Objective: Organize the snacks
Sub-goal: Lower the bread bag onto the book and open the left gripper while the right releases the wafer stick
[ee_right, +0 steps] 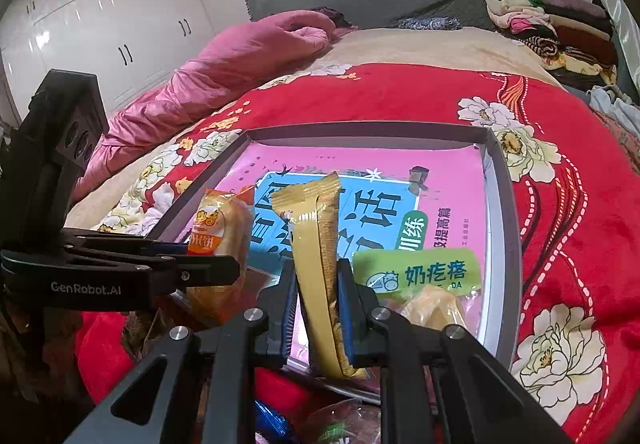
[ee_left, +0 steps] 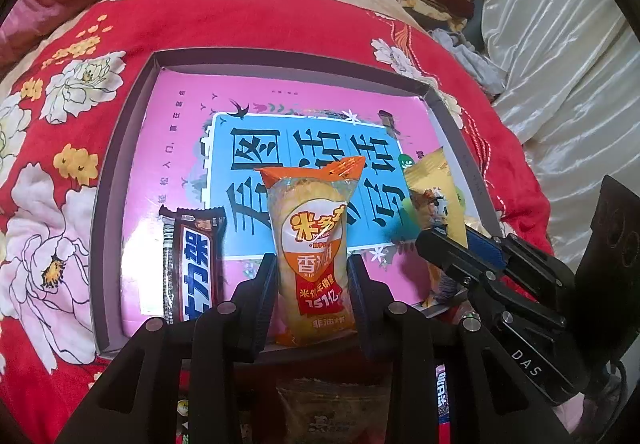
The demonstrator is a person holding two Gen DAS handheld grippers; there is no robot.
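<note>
My left gripper (ee_left: pixel 314 280) is shut on an orange rice-cracker packet (ee_left: pixel 310 244), held upright over the near edge of a shallow grey box (ee_left: pixel 120 147) lined with a pink book. A brown chocolate bar (ee_left: pixel 192 264) lies in the box to its left. My right gripper (ee_right: pixel 316 284) is shut on a yellow snack packet (ee_right: pixel 320 236), edge-on between the pads, above the box's (ee_right: pixel 500 203) near side. A green-labelled packet (ee_right: pixel 420 272) lies in the box just right of it. Each gripper appears in the other's view: the right gripper (ee_left: pixel 452 240) and the left gripper (ee_right: pixel 216 268).
The box rests on a red flowered quilt (ee_left: pixel 240 19). More snack packets (ee_right: pixel 344 424) lie on the quilt below the grippers. A pink duvet (ee_right: pixel 224 67) is bunched at the back left, and a pile of folded clothes (ee_right: pixel 548 15) stands at the back right. White wardrobes (ee_right: pixel 108 27) line the left wall.
</note>
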